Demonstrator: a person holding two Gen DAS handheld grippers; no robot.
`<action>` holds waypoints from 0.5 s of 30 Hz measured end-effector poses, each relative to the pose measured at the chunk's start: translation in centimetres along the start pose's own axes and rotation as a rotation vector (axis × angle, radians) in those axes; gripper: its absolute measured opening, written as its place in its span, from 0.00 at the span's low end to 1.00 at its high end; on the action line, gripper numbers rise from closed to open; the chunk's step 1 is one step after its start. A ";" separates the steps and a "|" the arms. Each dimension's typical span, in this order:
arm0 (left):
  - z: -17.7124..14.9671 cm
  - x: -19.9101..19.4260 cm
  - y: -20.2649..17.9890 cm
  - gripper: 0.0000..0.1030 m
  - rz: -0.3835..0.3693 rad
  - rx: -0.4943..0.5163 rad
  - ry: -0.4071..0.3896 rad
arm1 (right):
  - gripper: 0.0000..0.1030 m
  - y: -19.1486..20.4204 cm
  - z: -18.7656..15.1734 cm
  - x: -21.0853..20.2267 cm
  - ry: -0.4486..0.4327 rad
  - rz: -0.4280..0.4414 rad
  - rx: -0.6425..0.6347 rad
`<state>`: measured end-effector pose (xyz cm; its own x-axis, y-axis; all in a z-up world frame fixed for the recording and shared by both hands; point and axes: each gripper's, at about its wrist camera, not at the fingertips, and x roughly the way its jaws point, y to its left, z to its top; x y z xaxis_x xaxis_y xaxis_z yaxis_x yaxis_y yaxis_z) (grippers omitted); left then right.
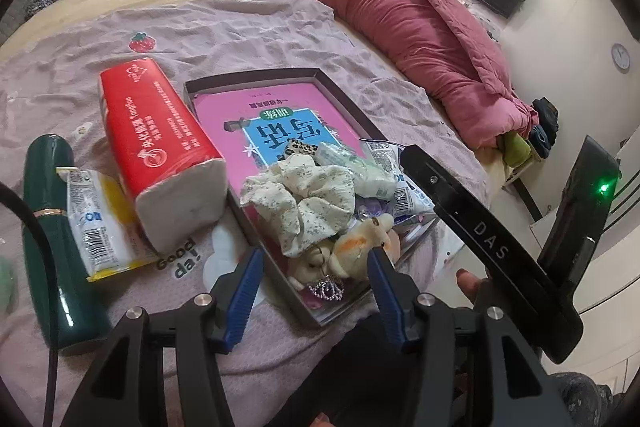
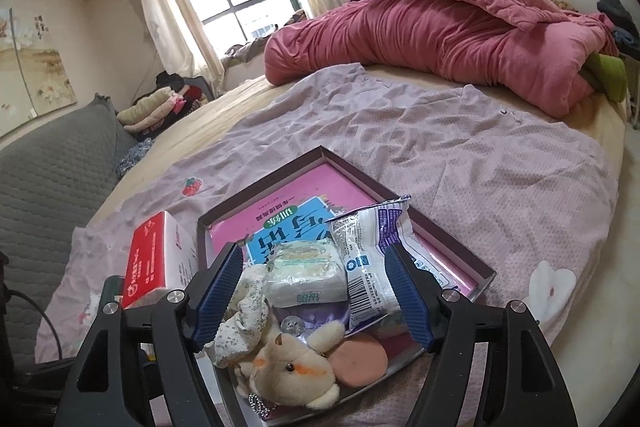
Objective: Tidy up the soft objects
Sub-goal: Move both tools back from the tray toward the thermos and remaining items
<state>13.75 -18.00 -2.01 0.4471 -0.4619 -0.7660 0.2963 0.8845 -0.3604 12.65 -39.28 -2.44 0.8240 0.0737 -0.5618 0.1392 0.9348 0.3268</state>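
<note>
Between the spread, empty jaws of the right gripper [image 2: 316,295] lie a plush toy [image 2: 294,373], a floral scrunchie [image 2: 244,315], a tissue pack [image 2: 308,273] and a snack packet [image 2: 370,259], all piled at the near end of the tray [image 2: 486,273]. Left gripper [image 1: 312,291] hangs with its jaws apart too, holding nothing, just short of the tray's near edge. Left of it, outside the tray, sit a yellow snack packet [image 1: 102,223], a red tissue brick [image 1: 160,151] and a green bottle [image 1: 52,227]. Judging by this, the yellow packet likely goes next: grip its middle lightly, lift clear of the tray's rim, and set it on the bare pink book [image 1: 240,107] farther in.
</note>
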 end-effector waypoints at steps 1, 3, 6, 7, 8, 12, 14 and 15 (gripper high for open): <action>-0.1 -0.2 0.0 0.53 0.001 0.001 -0.003 | 0.72 0.1 0.0 0.0 0.000 -0.002 -0.003; -0.2 -0.6 0.0 0.53 0.006 0.001 -0.008 | 0.72 0.2 -0.1 0.0 -0.001 -0.009 -0.010; -0.5 -1.4 0.1 0.53 0.017 0.002 -0.019 | 0.73 0.5 -0.2 -0.1 0.001 -0.016 -0.024; -0.6 -1.8 0.2 0.53 0.021 0.004 -0.026 | 0.73 0.6 -0.2 -0.1 0.001 -0.018 -0.031; -0.8 -2.1 0.3 0.53 0.026 0.004 -0.030 | 0.73 0.8 -0.3 -0.1 0.001 -0.015 -0.042; -1.7 -4.0 1.6 0.53 0.049 -0.017 -0.046 | 0.73 1.7 -0.4 -0.7 -0.019 -0.018 -0.083; -2.3 -5.3 2.8 0.54 0.048 -0.056 -0.059 | 0.73 2.3 -0.5 -1.1 -0.033 -0.020 -0.113; -2.7 -5.9 3.3 0.54 0.048 -0.069 -0.067 | 0.73 2.8 -0.6 -1.3 -0.036 -0.017 -0.132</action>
<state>9.85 -12.15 -0.09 0.5155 -0.4204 -0.7467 0.2152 0.9070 -0.3621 11.68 -36.58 -1.23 0.8418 0.0474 -0.5378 0.0813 0.9736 0.2131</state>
